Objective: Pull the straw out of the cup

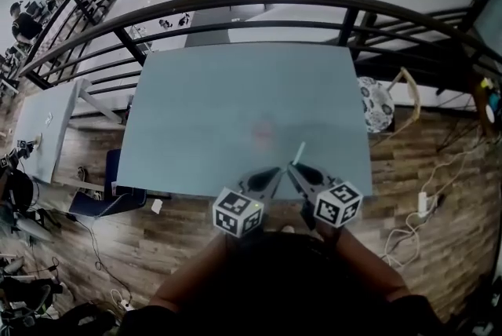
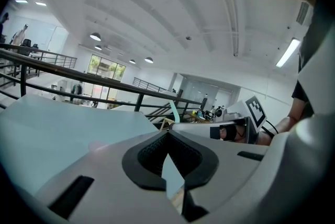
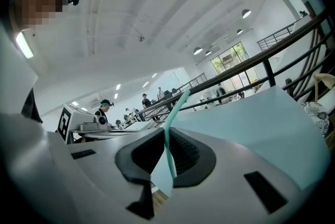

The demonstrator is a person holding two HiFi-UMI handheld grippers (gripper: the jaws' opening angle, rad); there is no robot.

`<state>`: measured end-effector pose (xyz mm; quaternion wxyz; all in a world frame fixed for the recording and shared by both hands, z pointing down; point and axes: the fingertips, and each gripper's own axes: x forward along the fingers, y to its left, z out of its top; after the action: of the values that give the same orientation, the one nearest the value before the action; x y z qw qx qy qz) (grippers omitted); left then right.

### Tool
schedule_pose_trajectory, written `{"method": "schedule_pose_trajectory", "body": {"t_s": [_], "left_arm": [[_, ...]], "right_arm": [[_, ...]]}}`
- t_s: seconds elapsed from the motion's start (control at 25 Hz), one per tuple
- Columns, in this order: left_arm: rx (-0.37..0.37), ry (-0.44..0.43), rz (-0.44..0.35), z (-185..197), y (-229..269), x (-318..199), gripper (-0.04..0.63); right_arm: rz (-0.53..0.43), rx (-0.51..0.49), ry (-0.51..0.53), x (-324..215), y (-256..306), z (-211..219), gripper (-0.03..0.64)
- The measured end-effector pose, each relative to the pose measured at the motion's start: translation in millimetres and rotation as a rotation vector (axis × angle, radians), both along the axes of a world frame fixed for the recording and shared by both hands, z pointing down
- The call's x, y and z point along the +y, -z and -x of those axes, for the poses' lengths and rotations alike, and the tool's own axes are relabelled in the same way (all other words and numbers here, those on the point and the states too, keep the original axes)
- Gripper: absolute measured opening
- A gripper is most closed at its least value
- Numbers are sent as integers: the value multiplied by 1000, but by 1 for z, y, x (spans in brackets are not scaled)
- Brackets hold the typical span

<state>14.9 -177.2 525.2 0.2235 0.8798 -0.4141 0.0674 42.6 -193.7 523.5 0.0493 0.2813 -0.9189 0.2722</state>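
The thin pale-green plastic straw (image 3: 177,107) is pinched between the jaws of the right gripper (image 3: 167,135), which are closed on it. The straw runs down between the dark ribbed pads, and a short length sticks out past the tips. In the head view that free end (image 1: 299,151) slants up and away over the near part of the pale blue desk (image 1: 235,91), clear of its surface. No cup shows in any view, so the straw looks to be already out, or the cup lies outside the frames.

The left gripper (image 2: 168,133) has its jaws brought together at the tips with nothing between them. It sits just beside the right gripper (image 1: 292,166), tips nearly meeting, above the desk's near edge.

The straw is likely very light, hollow and smooth. It would flatten or kink under a hard squeeze and slide lengthwise under a weak one. A moderate pinch across its width, close to the middle or lower half, should hold it best. The ribbed pads help against slipping. Any pull is best made along the straw's own axis, since a sideways load would bend it.
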Motion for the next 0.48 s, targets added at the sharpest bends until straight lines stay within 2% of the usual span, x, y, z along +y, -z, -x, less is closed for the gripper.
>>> {"method": "schedule_pose_trajectory", "body": {"t_s": [0.28,0.48], "left_arm": [[-2,55,-4,-31,-1,35,11],[-20,83,15,-34,-6,61,11]], "right_arm": [[-1,-13,28,32,-3,-39,40],[5,-33,33,49,-3,-52,40]]}}
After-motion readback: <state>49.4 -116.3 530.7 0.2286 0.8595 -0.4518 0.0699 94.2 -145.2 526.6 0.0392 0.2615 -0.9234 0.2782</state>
